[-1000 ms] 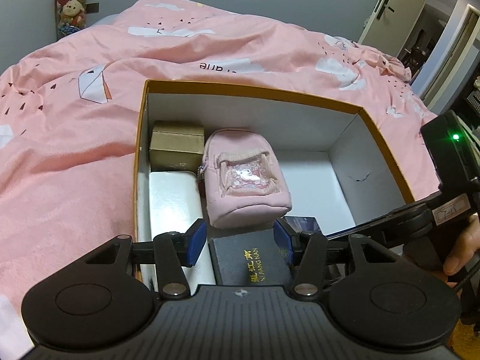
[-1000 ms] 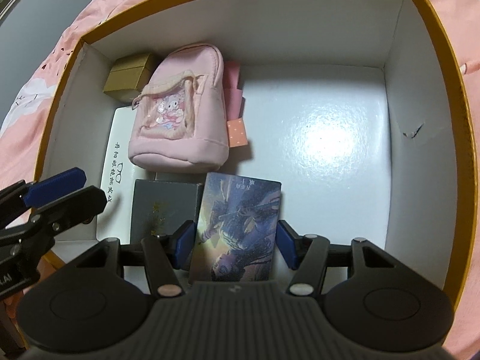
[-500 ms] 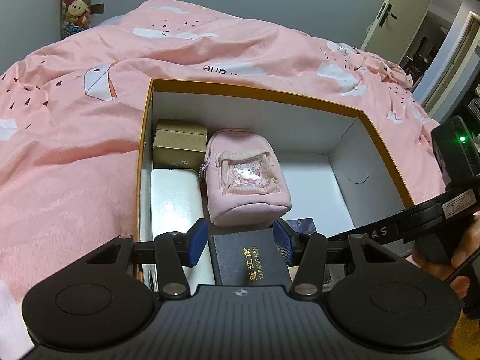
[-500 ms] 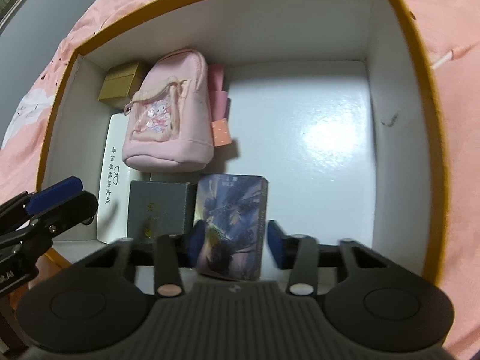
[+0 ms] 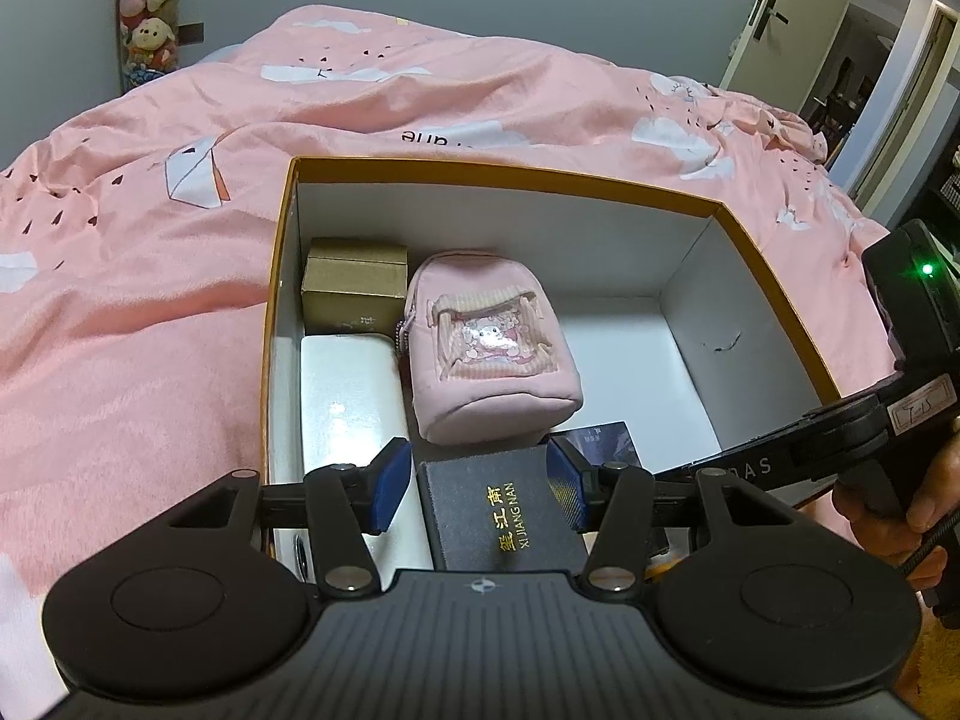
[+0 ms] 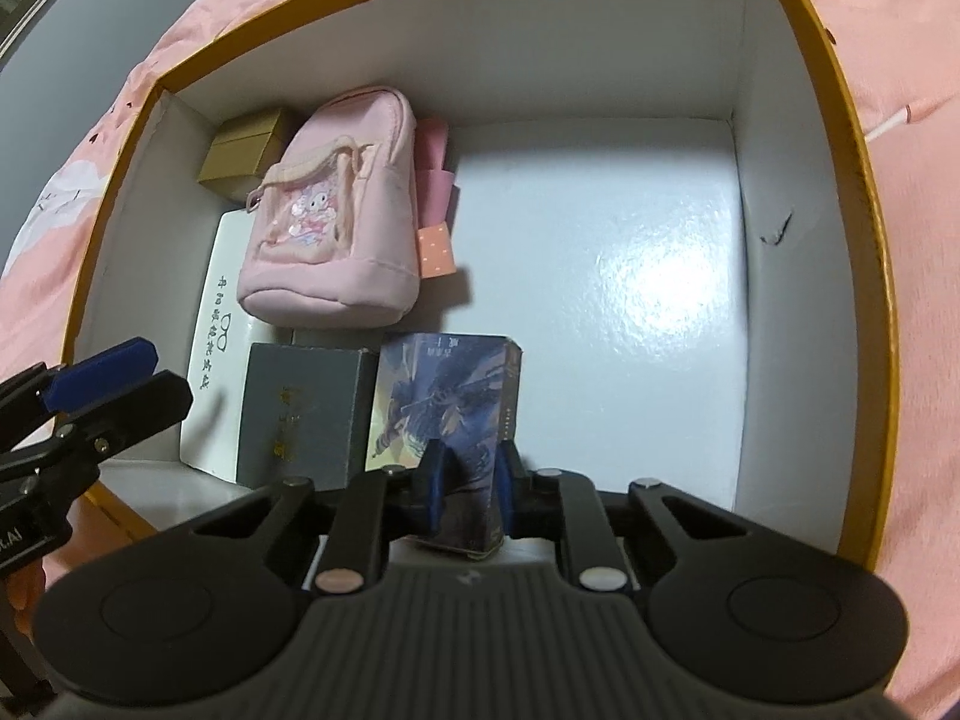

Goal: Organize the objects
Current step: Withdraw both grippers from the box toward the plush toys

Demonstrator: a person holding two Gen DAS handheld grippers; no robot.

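Lying flat on the white floor of the box (image 6: 786, 276), the illustrated blue card pack (image 6: 444, 396) is running its long axis from the near wall toward the far one, its print reading upside down from the right wrist view. The right gripper (image 6: 467, 483) has just been closing, and its blue pads are now pinching the pack's near end. Right beside the pack, on its left, a dark grey box (image 5: 504, 510) is lying the same way, gold characters and "XI JIANGNAN" stamped on its lid. The left gripper (image 5: 480, 480) is hanging above that box with its jaws spread wide, gripping nothing. A person's hand (image 5: 900, 504) is wrapping the right gripper's handle. Beyond these two, a pink mini backpack pouch (image 6: 336, 222) with a cartoon window is lying with its base toward the grippers. A long white case (image 6: 219, 348) printed with a glasses symbol and dark characters is hugging the left wall, and a small gold box (image 5: 354, 285) is filling the far left corner. The orange-rimmed box is sitting on a pink bedspread (image 5: 150, 300).
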